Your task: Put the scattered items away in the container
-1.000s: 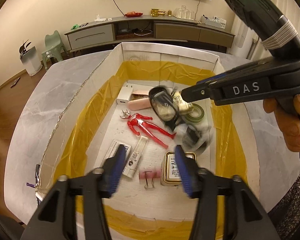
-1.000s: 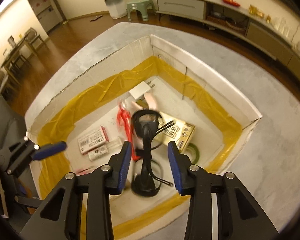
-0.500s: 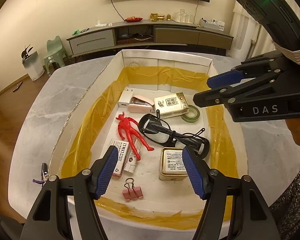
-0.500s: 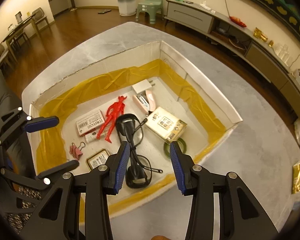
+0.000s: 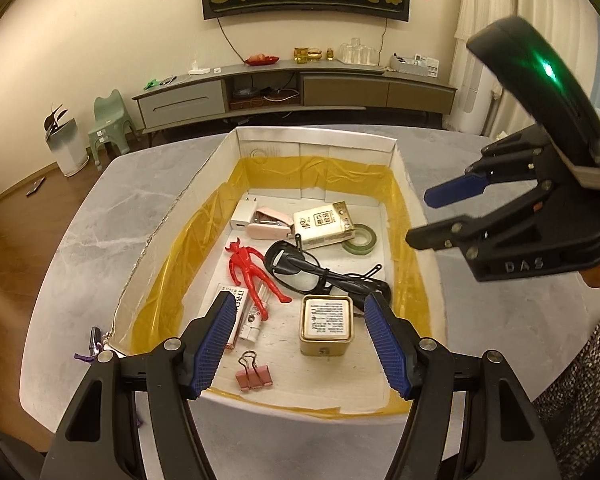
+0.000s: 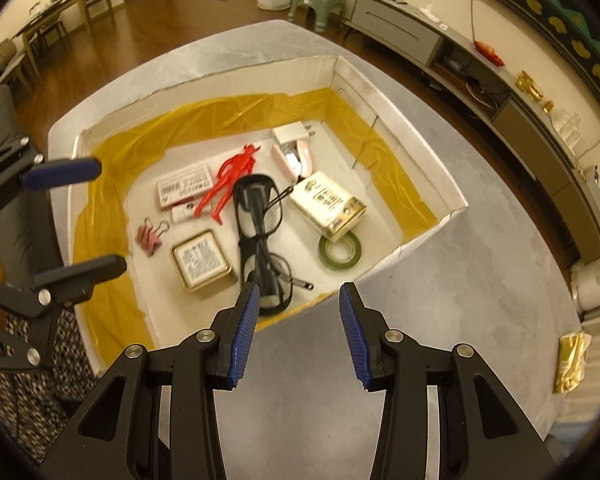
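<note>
Glasses (image 5: 320, 274) now lie released in the cardboard box (image 5: 316, 140), frame centre, between red figure (image 5: 252, 270) and gold tin (image 5: 326, 324). Right hand-held gripper (image 6: 296, 336) pulled back over worktop (image 6: 460, 280), empty, spread wide; left hand-held gripper (image 5: 304, 344) likewise.

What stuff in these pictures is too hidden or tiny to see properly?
- Purple thing, left wrist view: mostly hidden behind the box corner; cannot tell what it is.
- Gold packet, right wrist view: near the blurry edge, print unreadable.
- Glasses, right wrist view: near end covered by the right claw finger.
- Tin label, both views: writing too small.
- Left claw hides the box floor corners.
</note>
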`<state>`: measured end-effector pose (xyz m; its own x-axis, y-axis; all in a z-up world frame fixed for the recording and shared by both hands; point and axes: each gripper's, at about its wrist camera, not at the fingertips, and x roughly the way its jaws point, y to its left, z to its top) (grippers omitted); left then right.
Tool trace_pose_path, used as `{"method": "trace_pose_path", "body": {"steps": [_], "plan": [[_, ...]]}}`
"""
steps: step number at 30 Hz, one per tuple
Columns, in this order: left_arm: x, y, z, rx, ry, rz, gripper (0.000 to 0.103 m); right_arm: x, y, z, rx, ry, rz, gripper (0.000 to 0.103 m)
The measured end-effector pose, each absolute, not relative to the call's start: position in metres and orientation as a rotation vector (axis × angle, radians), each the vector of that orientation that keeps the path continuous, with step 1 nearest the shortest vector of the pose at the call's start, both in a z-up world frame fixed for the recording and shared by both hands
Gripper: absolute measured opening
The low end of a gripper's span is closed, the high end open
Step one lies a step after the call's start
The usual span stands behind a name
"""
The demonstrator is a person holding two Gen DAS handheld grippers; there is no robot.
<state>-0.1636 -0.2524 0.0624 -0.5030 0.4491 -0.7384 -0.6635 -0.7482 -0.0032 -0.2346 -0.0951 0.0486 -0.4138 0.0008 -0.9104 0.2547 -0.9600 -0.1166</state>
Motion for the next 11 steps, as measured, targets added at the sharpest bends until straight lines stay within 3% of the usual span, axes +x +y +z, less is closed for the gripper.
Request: {"method": "trace_pose_path", "body": {"steps": [11], "plan": [[-0.156, -0.254, 0.068, -0.97, 0.363, 2.247, 0.068, -0.216, -0.114, 0.057, 1.544, 0.387, -2.464, 0.045]]}}
